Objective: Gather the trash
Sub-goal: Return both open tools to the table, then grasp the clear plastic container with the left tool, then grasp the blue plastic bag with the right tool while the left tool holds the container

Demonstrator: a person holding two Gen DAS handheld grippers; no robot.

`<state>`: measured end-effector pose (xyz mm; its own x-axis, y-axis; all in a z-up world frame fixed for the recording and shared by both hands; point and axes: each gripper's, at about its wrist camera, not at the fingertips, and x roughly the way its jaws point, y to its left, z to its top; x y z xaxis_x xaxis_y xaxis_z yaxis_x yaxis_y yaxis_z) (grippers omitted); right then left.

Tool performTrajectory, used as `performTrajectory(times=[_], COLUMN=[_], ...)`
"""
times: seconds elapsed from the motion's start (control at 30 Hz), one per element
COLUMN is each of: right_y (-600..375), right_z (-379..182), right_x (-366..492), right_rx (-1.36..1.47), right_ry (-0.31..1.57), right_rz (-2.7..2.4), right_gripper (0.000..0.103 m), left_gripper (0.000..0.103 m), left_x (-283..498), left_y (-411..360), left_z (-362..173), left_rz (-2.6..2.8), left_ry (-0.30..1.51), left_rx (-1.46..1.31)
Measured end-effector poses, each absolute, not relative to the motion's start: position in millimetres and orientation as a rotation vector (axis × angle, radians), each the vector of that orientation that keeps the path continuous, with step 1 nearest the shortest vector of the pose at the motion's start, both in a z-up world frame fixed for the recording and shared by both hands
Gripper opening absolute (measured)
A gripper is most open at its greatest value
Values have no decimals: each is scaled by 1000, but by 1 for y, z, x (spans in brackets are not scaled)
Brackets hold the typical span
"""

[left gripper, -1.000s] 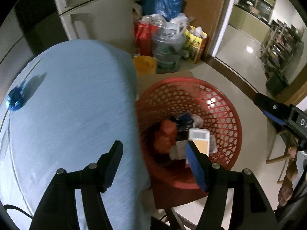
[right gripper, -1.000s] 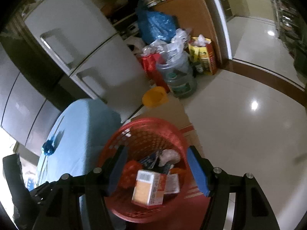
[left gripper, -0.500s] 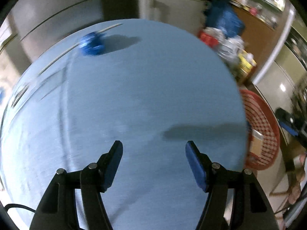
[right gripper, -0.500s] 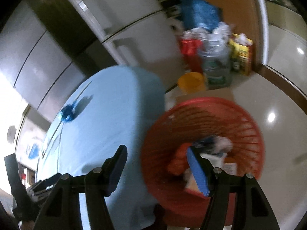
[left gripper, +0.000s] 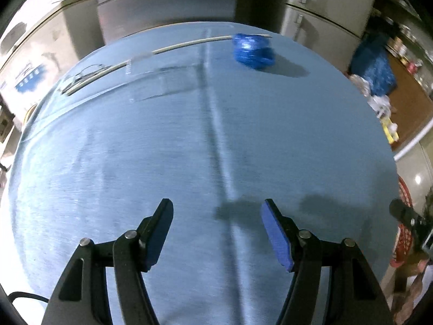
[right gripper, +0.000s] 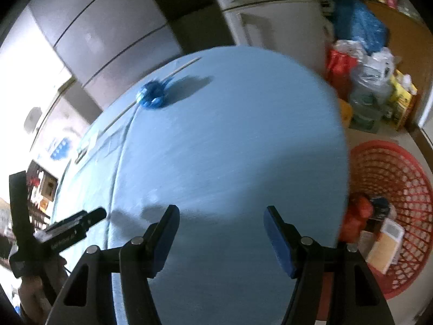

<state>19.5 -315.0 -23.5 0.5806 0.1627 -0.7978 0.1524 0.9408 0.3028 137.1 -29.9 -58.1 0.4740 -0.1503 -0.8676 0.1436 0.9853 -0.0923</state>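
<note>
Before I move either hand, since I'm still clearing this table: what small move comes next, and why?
Probably carry the left gripper forward toward the crumpled blue wrapper. It lies at the far side of the blue table, apart from both grippers, and the left jaws stand open and empty. The red basket sits on the floor off the table's right edge.

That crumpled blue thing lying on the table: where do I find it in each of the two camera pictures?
Left wrist view: the crumpled blue wrapper lies near the top, right of centre, at the far edge of the blue table.
Right wrist view: it sits upper left of centre, also on the table's far side.
Shared landmark: the thin pale stick running past it.
</note>
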Motion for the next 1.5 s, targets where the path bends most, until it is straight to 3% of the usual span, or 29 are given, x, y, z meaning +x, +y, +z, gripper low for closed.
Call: performTrajectory(times=[0.27,0.83,0.87,0.9,1.0,1.23,1.5], right_y=[-284,-297,-297,-297,-291,-255,-214], right_z=[-33,-46,-46,-45,-43,-18,10], right_x=[38,48,50,51,63,140,293], right_rx=[306,289,286,284,268,197,207], right_ry=[1012,1055,1056,1055,1051,951,869], right_rz=[49,22,21,22,32,113,116], right_gripper=[69,69,69,69,69,69,69], left_gripper=[68,70,66,50,49,49,49], left_x=[184,305,306,305,299,254,212], left_y=[11,23,24,25,31,37,46], left_z=[-66,-81,-81,-81,-82,-84,-84], left_rz=[-28,115,110,108,110,82,62], left_ry=[1017,975,965,948,942,962,985], left_rx=[-76,-110,-112,-114,-127,-87,-101])
